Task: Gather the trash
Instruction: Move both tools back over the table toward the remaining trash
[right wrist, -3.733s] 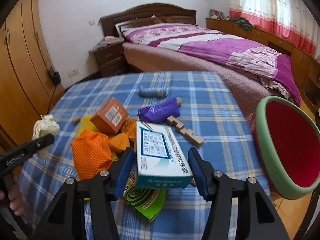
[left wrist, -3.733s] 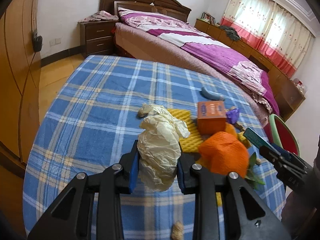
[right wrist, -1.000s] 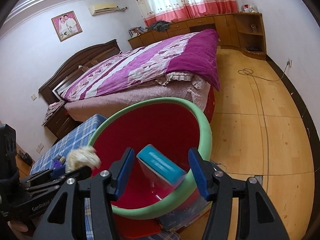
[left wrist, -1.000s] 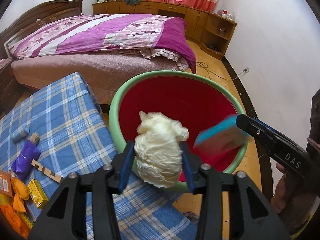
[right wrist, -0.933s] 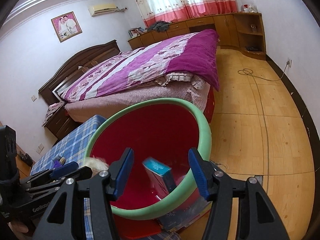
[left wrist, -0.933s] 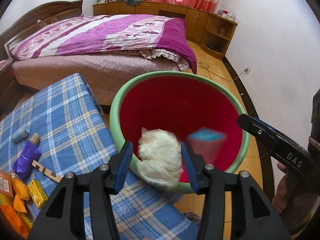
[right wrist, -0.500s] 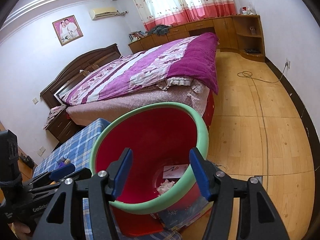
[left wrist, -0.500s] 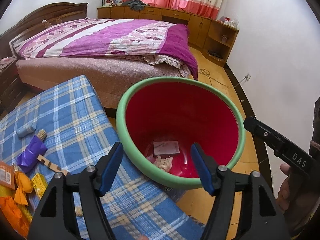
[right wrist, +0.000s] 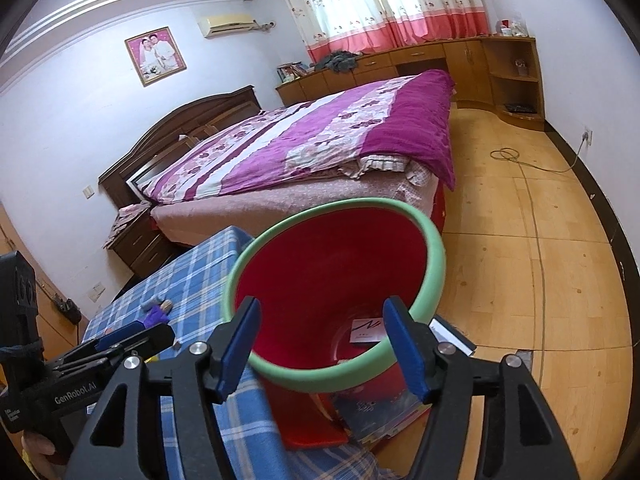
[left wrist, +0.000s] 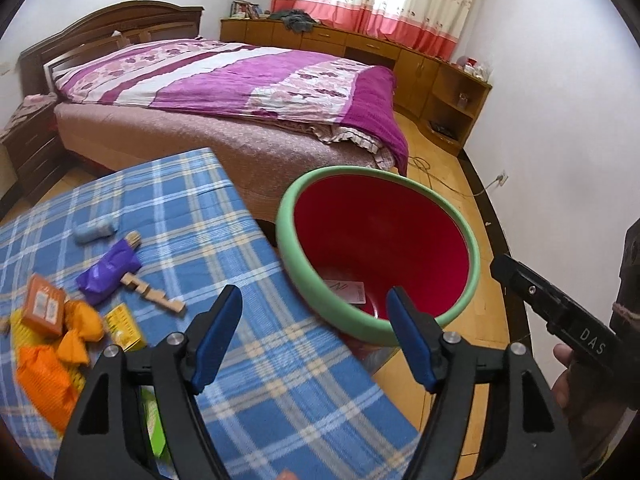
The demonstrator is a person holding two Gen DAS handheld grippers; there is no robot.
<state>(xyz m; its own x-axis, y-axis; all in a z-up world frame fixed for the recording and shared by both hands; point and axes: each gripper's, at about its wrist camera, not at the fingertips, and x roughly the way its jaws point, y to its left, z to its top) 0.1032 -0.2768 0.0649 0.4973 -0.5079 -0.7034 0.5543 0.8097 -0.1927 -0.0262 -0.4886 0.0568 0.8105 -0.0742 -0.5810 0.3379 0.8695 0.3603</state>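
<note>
**Both grippers empty above the red bin**

Bedroom with a wooden floor and a bed point(left wrist: 224, 80) under a purple cover; nearer stands a surface spread with a blue checked cloth point(left wrist: 192, 216). Off the cloth's right edge stands a red bin with a green rim point(left wrist: 472, 248), and a flat white box point(left wrist: 346, 292) lies at its bottom.

Left gripper point(left wrist: 314, 334) hangs over the cloth's right edge beside the bin. Its jaws have just been opening and stand wide with nothing between them. Right gripper point(right wrist: 322, 346) hovers over the bin's near rim, its jaws also just opened further, wide apart and empty.

More trash lies toward the cloth's left edge: an orange box point(left wrist: 42, 306), orange wrappers point(left wrist: 78, 330), an orange mesh piece point(left wrist: 44, 384), a small yellow box point(left wrist: 124, 326), a purple wrapper point(left wrist: 108, 272), a chain of wooden blocks point(left wrist: 156, 294) just beside it, and a pale blue tube point(left wrist: 94, 230) farther back. Something green point(left wrist: 154, 420) shows behind the left gripper's frame.
</note>
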